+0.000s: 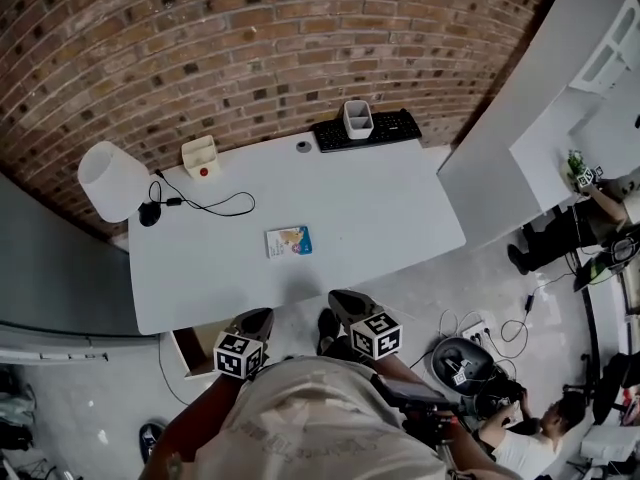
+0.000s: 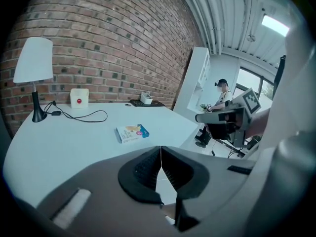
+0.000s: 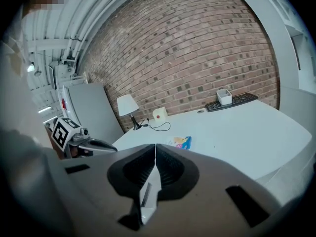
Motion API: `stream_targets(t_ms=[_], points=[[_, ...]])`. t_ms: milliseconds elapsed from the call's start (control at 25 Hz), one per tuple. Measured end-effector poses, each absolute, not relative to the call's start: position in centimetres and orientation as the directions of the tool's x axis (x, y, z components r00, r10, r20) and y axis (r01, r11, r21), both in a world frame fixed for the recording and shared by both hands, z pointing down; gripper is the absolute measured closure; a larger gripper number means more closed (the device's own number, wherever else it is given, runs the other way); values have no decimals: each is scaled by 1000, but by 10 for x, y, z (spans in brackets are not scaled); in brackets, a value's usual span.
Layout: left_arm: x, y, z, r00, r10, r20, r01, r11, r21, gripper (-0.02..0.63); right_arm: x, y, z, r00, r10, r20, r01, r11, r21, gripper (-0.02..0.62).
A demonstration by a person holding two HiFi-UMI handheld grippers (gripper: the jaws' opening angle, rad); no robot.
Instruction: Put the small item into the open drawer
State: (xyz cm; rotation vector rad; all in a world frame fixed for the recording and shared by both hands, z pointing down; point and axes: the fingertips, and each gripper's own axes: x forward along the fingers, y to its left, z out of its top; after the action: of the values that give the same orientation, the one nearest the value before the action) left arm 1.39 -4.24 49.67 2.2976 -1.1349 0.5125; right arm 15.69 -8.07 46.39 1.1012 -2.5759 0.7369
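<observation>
While the small item [image 1: 288, 240] is lying flat on the tabletop [image 1: 400, 198], we are holding the left hand-held gripper [image 1: 258, 320] and right hand-held gripper [image 1: 343, 303] closed and empty; we are recommending open jaws before reaching.

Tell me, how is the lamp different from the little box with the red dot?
The lamp is tall, with a white shade on a thin dark stem; the box is short and cream. The lamp stands at the left corner of the table; the box sits further right along the back edge. The box has a red dot; the lamp has none. Both stand upright by the brick wall.
</observation>
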Motion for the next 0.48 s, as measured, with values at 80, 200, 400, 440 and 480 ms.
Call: stream_targets(t_ms=[80, 200, 400, 440, 480], points=[[21, -52, 497, 574, -613, 544, -812, -513, 278, 600, 162, -93, 465, -692, -596, 408, -722, 594, -356, 589], [32, -65, 498, 568, -608, 555, -814, -514, 270, 600, 171, -110, 466, -700, -585, 409, -713, 600, -362, 589], [47, -85, 501, 547, -606, 577, -826, -503, 255, 598, 182, -138, 470, -718, -561, 411, -694, 613, -376, 589], [49, -89, 501, 541, -608, 580, -830, -498, 252, 599, 183, -143, 471, -723, -554, 412, -689, 617, -380, 589], [50, -93, 502, 534, -610, 585, -834, -492, 249, 599, 184, -148, 473, -729, -547, 412, -683, 620, -385, 589]])
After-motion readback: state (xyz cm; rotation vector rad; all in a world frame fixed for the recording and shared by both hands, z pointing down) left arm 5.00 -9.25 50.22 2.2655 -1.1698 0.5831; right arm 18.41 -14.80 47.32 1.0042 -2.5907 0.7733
